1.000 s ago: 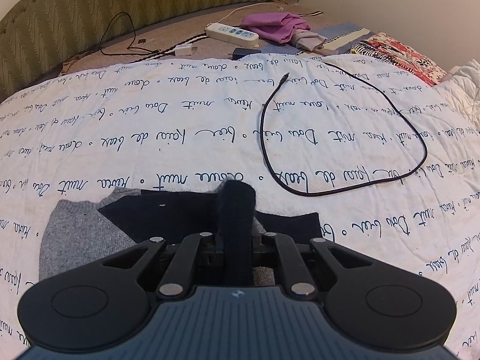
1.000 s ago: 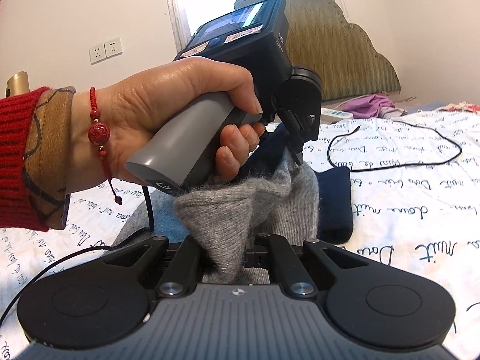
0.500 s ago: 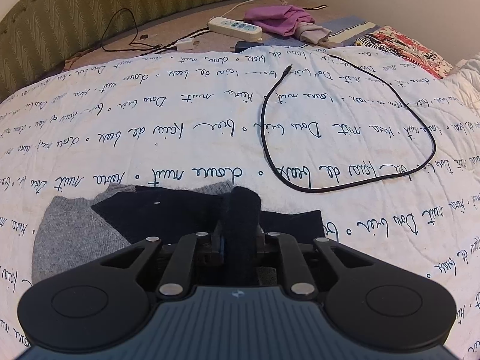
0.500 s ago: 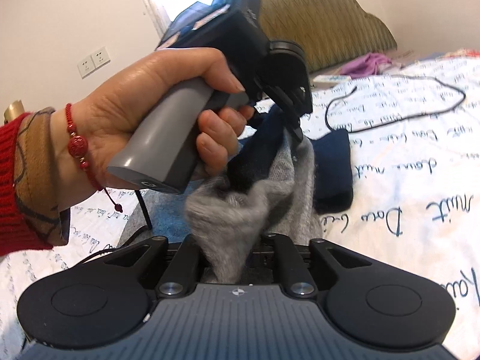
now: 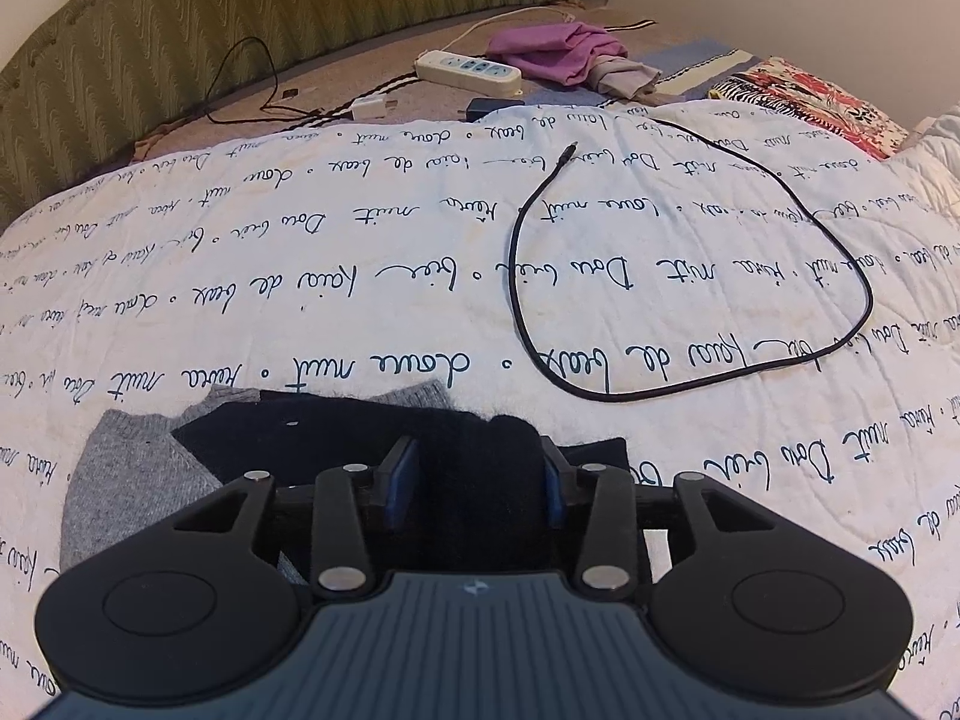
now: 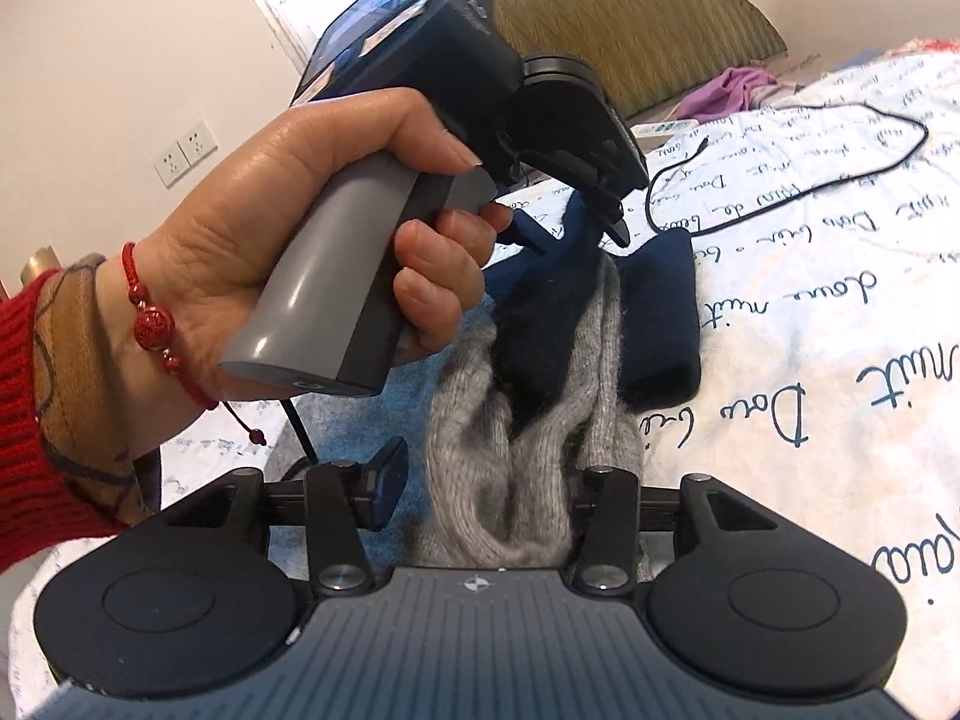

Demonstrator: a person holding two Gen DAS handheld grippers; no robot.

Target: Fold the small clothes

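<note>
Lying on the bed's quilt (image 5: 372, 276) is the sweater (image 5: 120, 480), grey and navy knit, bunched up between the two grippers at the near edge. In the left wrist view a dark navy fold is rising between the jaws of the left gripper (image 5: 475, 483), and those jaws are standing spread, blue pads showing on either side of the cloth without squeezing it. Grey fabric is spreading flat to the left of that, navy over it.

Over in the right wrist view, the right gripper (image 6: 480, 492) is sitting with its jaws spread too, a thick grey roll of the knit resting loosely between them, closer to the right finger, while the left blue pad is standing clear of it. Ahead, the left hand (image 6: 288, 228) is gripping the grey handle of the other gripper, thumb on top, a red bracelet (image 6: 157, 330) hanging at the wrist beside a red cuff. That tool is pointing down into the navy part of the garment.

Beyond the sweater, a black cable (image 5: 690, 276) is looping across the script-printed quilt, well apart from the knit. Farther back, a power strip (image 5: 468, 69) and a purple cloth (image 5: 558, 51) are lying near the green headboard (image 5: 270, 12), with a red patterned fabric (image 5: 810, 102) off to the right.
</note>
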